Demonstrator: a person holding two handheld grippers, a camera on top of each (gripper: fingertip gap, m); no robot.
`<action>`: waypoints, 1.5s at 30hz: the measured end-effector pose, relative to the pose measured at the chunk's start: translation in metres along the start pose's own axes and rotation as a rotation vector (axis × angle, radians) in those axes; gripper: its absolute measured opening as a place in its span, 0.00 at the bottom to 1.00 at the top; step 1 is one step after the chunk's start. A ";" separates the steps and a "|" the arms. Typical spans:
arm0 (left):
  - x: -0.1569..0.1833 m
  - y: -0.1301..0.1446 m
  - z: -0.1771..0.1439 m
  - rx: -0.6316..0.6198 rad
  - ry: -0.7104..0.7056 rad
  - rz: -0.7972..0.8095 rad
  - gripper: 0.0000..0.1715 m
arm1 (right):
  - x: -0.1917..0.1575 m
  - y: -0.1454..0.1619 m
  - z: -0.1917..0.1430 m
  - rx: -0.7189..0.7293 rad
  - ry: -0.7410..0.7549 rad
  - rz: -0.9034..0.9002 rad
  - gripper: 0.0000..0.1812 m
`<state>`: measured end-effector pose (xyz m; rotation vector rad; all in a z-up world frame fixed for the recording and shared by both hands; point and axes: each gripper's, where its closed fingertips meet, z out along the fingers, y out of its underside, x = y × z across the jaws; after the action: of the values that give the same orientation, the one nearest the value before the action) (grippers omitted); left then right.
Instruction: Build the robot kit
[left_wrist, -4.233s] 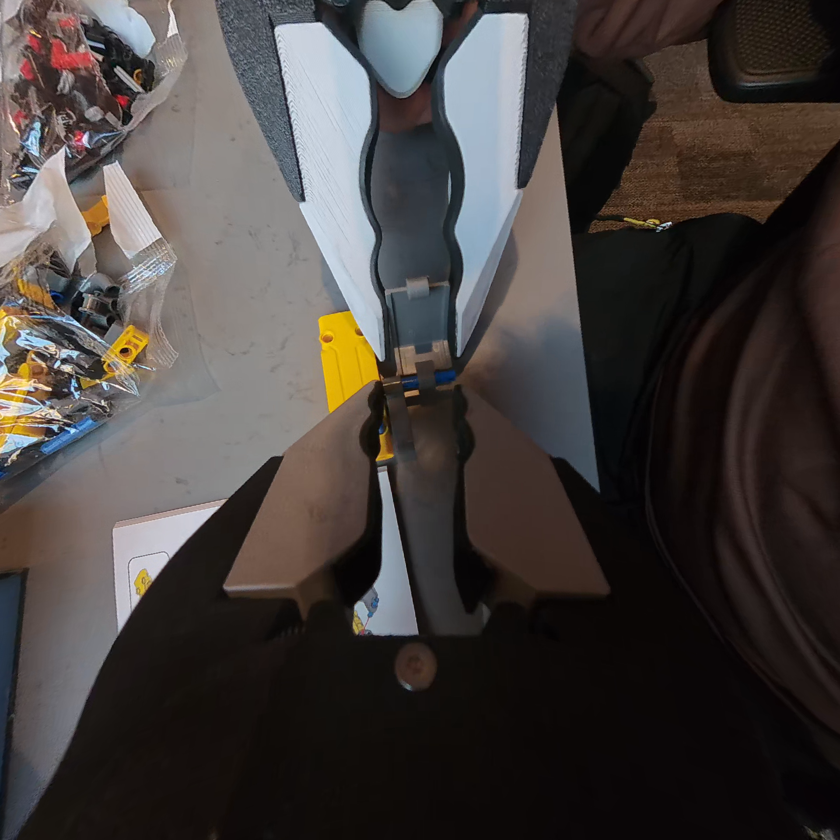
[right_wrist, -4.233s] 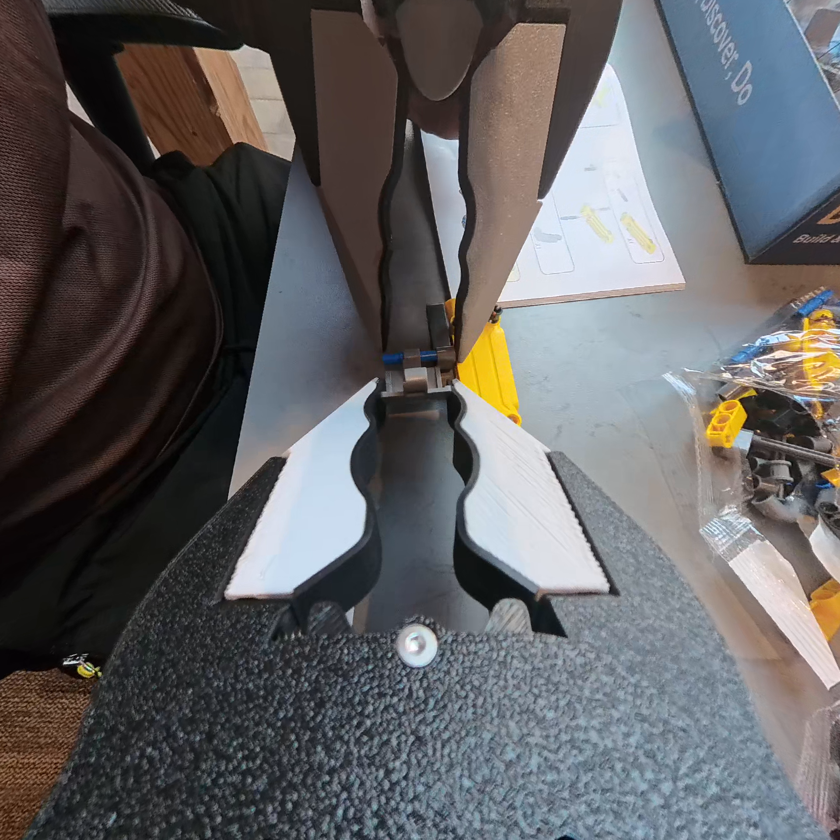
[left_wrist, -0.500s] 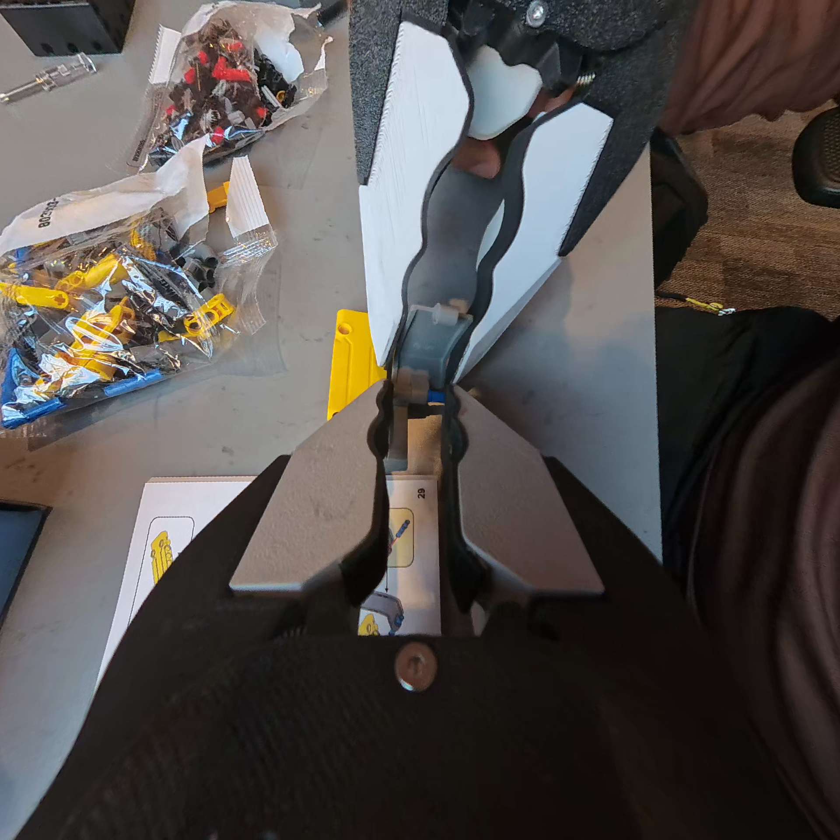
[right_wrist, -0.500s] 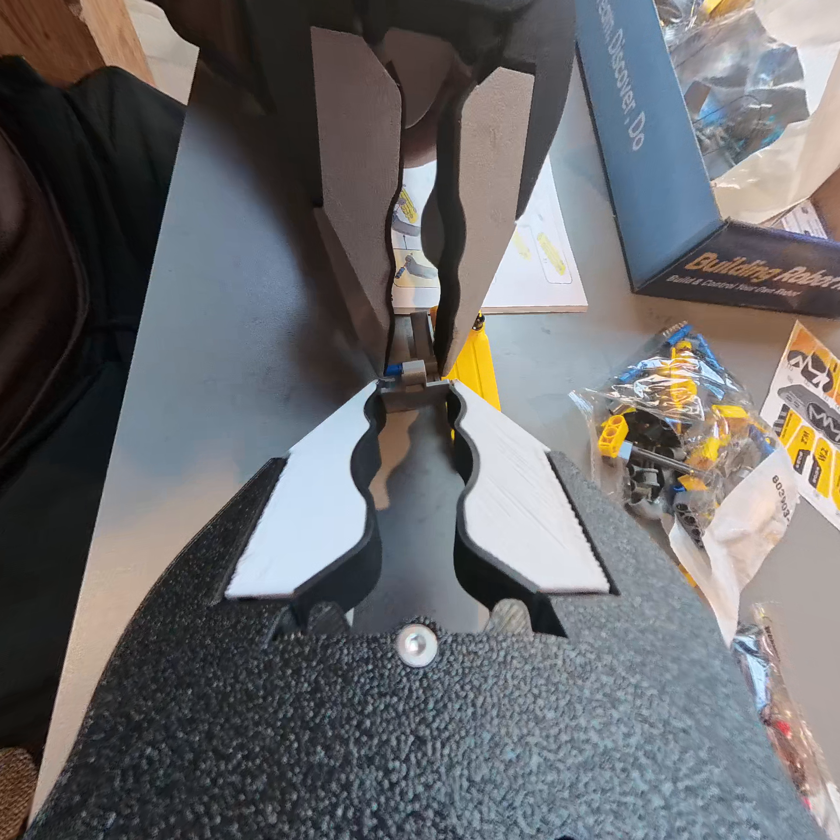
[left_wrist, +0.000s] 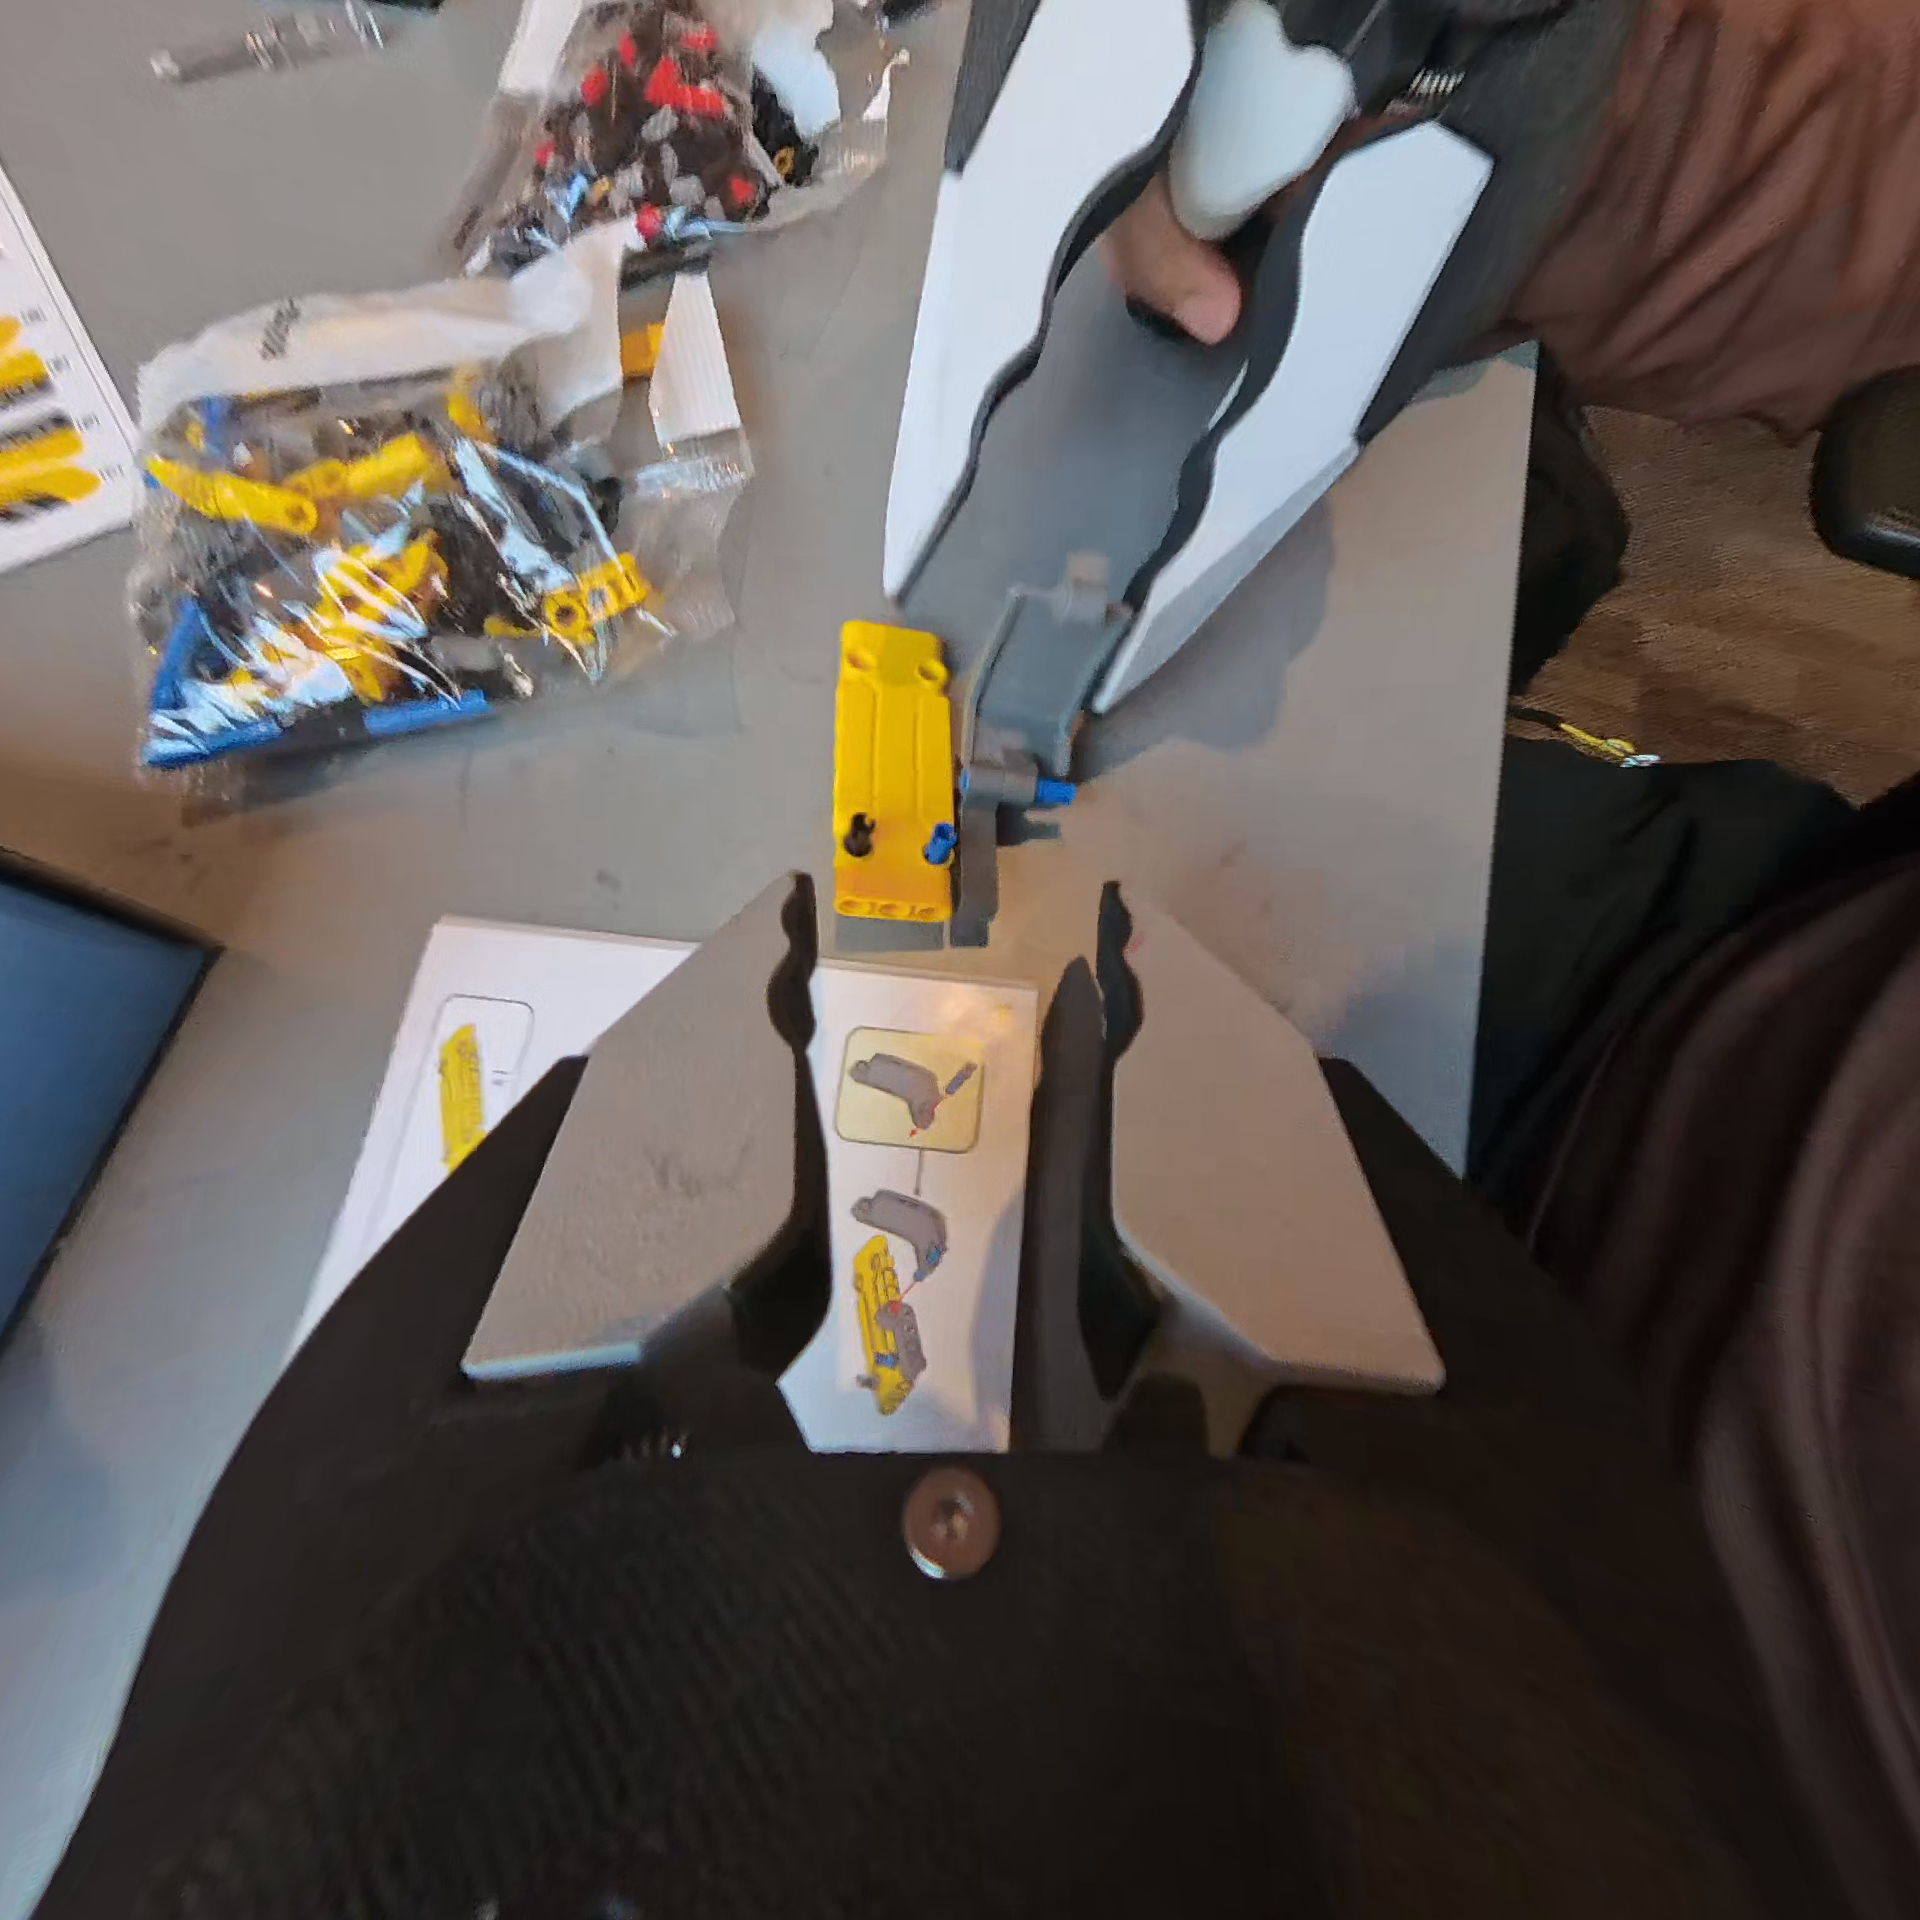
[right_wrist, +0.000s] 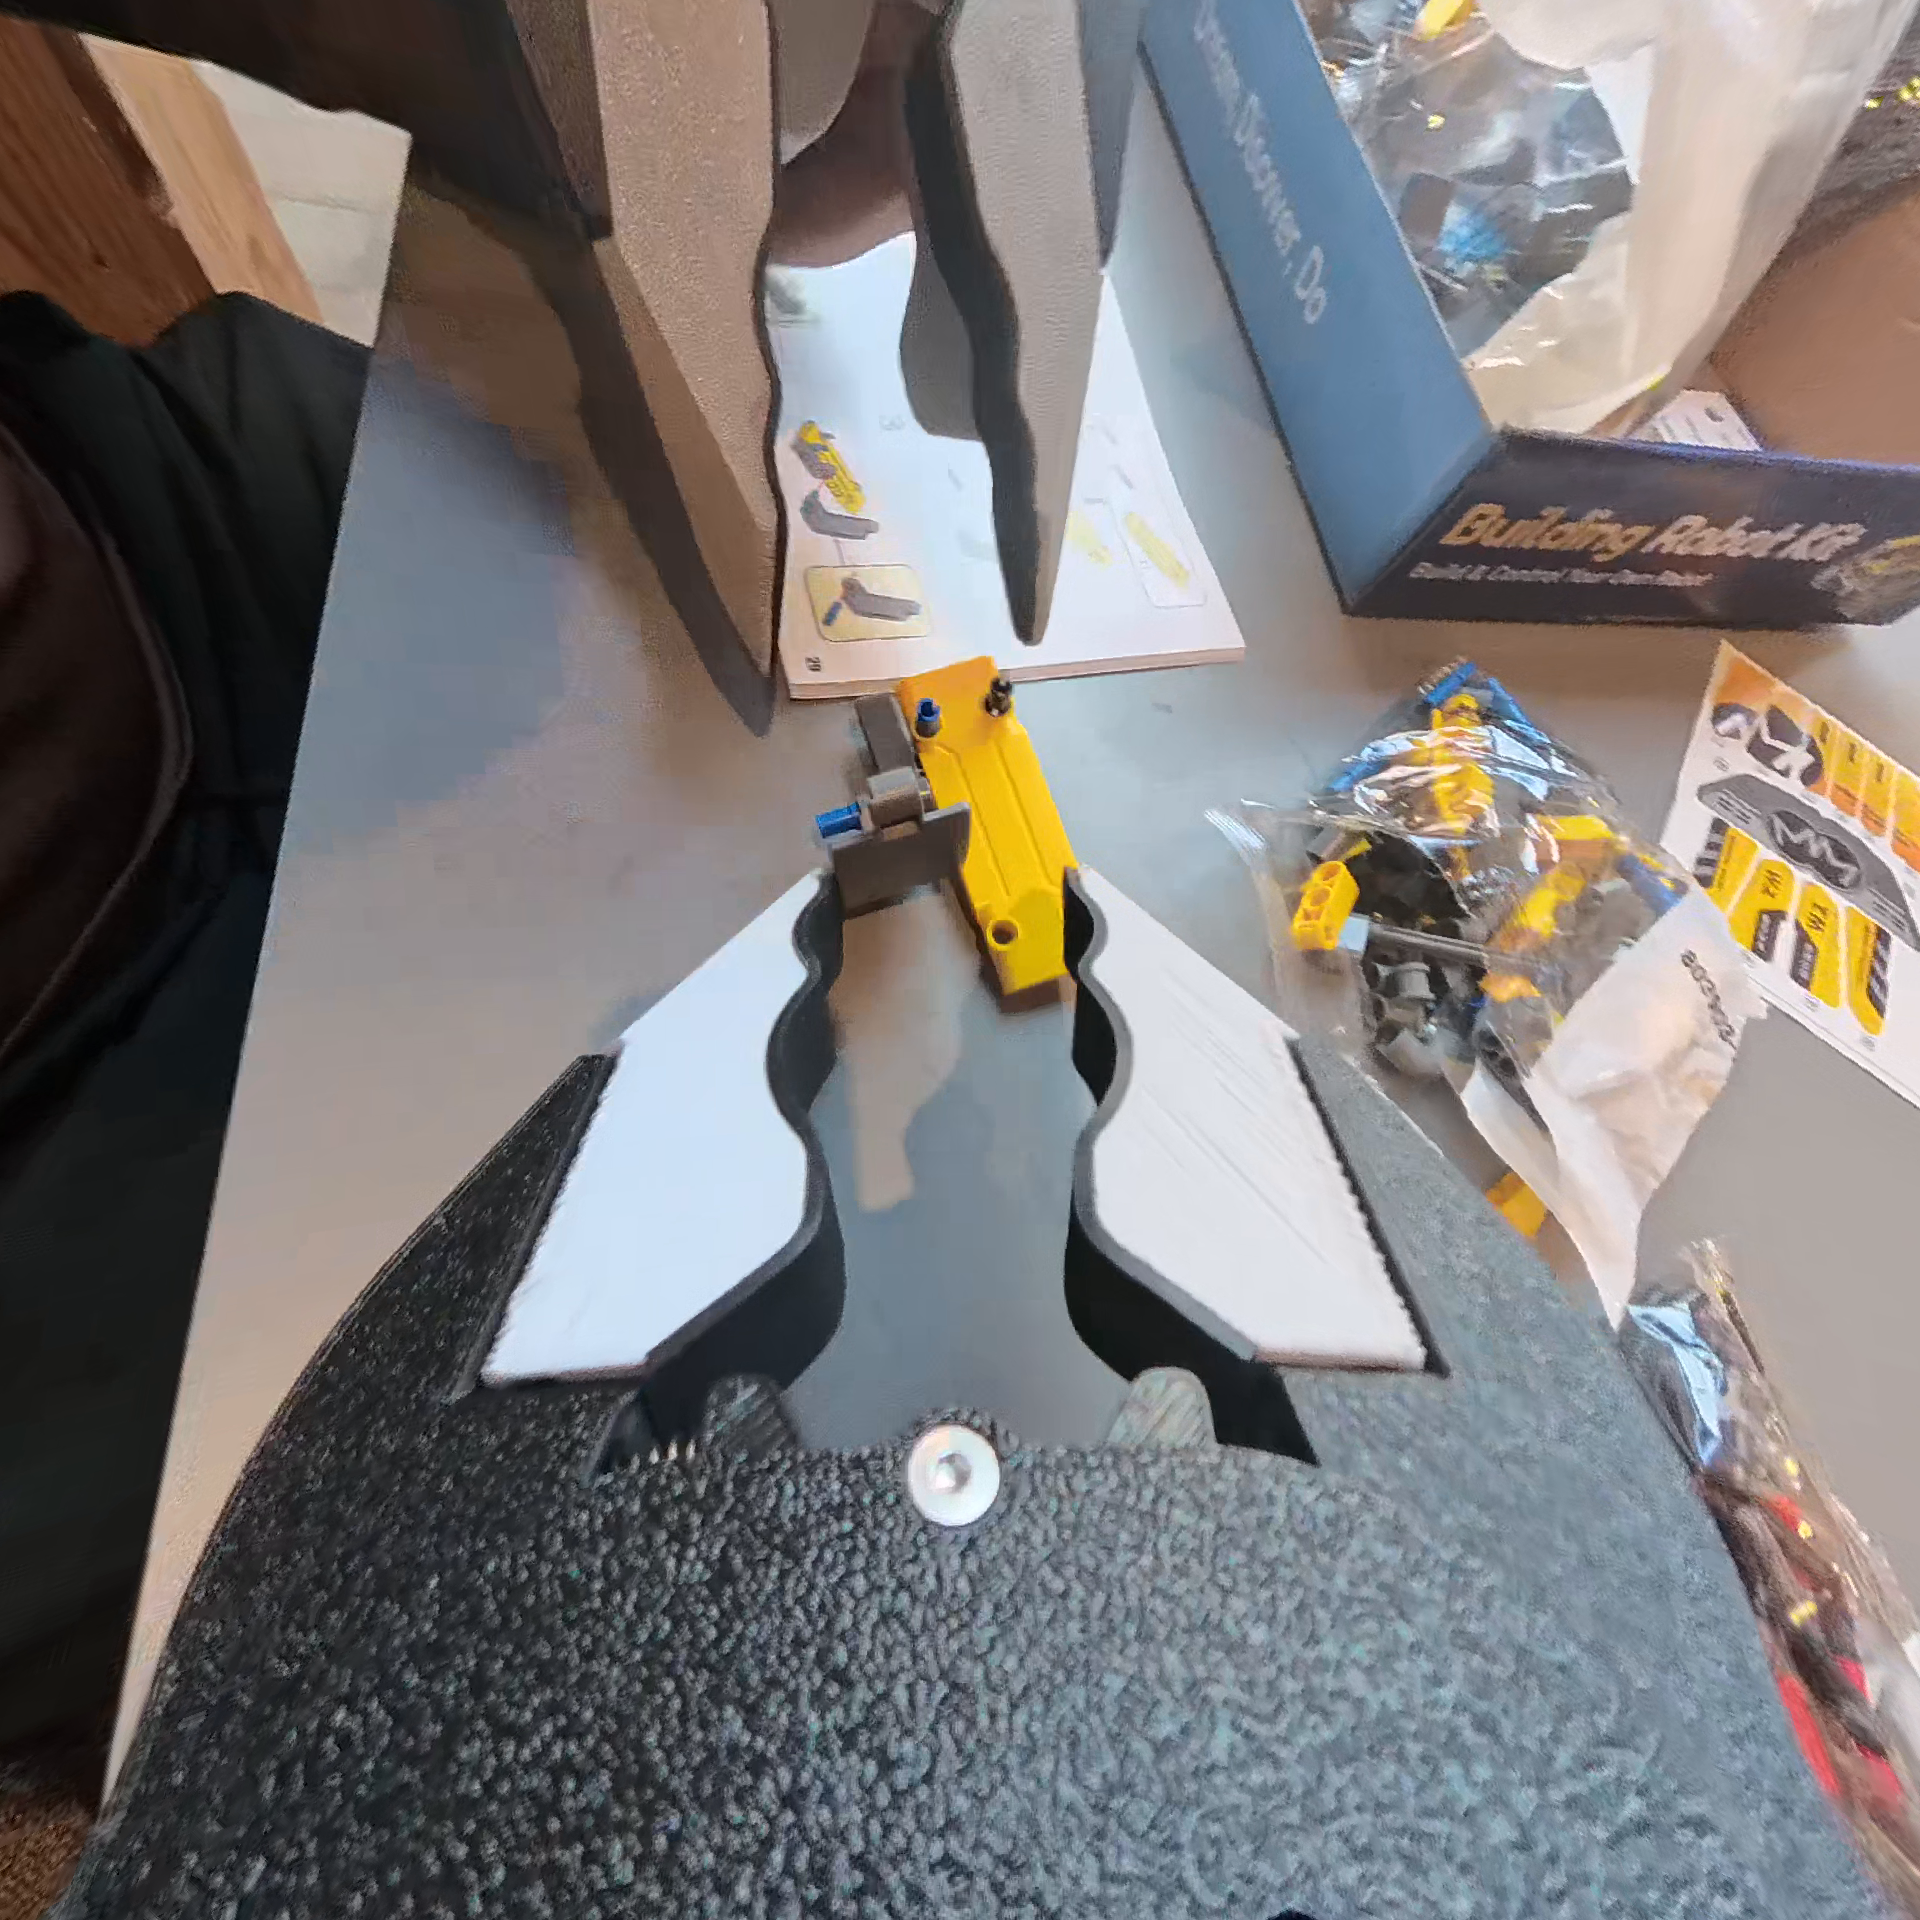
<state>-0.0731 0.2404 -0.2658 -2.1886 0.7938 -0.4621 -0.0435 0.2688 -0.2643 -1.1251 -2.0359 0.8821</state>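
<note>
The left hand-held gripper (left_wrist: 951, 914) has its grey fingers spread apart with nothing between them, tips just short of the parts on the grey counter (left_wrist: 1299, 883). Under those fingers lies an open instruction booklet (left_wrist: 914, 1195) with small printed build diagrams, close to the counter's near edge in the left wrist view. Just past its far edge sits a yellow block (left_wrist: 894, 769), a long ribbed piece with round holes at the ends and a small blue pin and a black pin standing in one end. Touching its side is a grey angled piece (left_wrist: 1023, 675) with a blue pin (left_wrist: 1044, 792) through its joint; it lies close to the counter's edge beside the person's lap.

The right hand-held gripper (right_wrist: 951, 883), with white fingers, is parted as well. The grey angled piece's broad end sits between its tips, but I cannot tell whether the fingers press on it.

Farther toward the counter's middle lies a clear bag of yellow, blue and black parts (left_wrist: 384, 561), and beyond it a second bag of red and black parts (left_wrist: 655, 135). A sticker sheet (right_wrist: 1808, 862) lies beside the bags. A dark blue box (right_wrist: 1351, 343) with gold lettering stands behind the booklet.
</note>
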 end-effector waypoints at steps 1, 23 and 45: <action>0.006 0.003 0.002 -0.015 0.038 -0.021 0.29 | 0.003 0.000 -0.002 0.005 0.023 0.003 0.23; -0.030 0.109 -0.134 -0.103 -0.478 -0.526 0.37 | 0.064 -0.001 -0.089 0.399 0.296 0.405 0.24; -0.035 0.117 -0.109 -0.067 -0.428 -0.461 0.00 | -0.020 -0.092 -0.007 -0.018 0.049 0.163 0.24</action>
<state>-0.2045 0.1444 -0.2855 -2.4140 0.0727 -0.1715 -0.0709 0.2151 -0.1911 -1.3244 -1.9369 0.9072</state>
